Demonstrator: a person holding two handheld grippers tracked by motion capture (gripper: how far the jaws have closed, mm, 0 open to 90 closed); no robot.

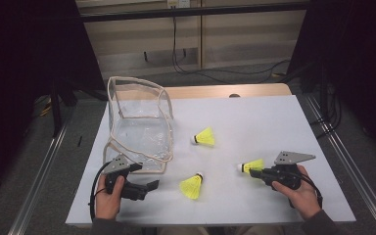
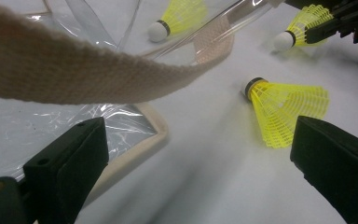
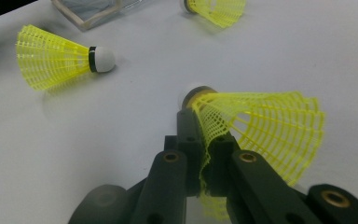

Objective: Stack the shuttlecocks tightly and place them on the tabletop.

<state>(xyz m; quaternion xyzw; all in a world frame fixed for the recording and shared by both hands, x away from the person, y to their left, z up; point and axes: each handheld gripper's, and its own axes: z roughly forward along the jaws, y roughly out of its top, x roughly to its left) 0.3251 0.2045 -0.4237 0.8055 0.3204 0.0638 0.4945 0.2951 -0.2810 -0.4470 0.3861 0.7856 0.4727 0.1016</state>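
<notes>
Looking down from the high view, the right gripper (image 1: 252, 172) is seen shut on a shuttlecock (image 1: 251, 166) at the counter's (image 1: 254, 112) right, cork pointing left toward the clear bag (image 1: 138, 125), with open room between. Through the left gripper view, the left gripper (image 2: 200, 158) is seen with its fingers wide apart and empty beside the bag's strap (image 2: 74, 74). Through the right gripper view, the skirt (image 3: 261, 126) is shown pinched between closed fingers (image 3: 189, 135).

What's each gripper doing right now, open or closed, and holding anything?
Left gripper: open, holding nothing, beside the clear bag.
Right gripper: shut on a yellow shuttlecock's skirt.
</notes>
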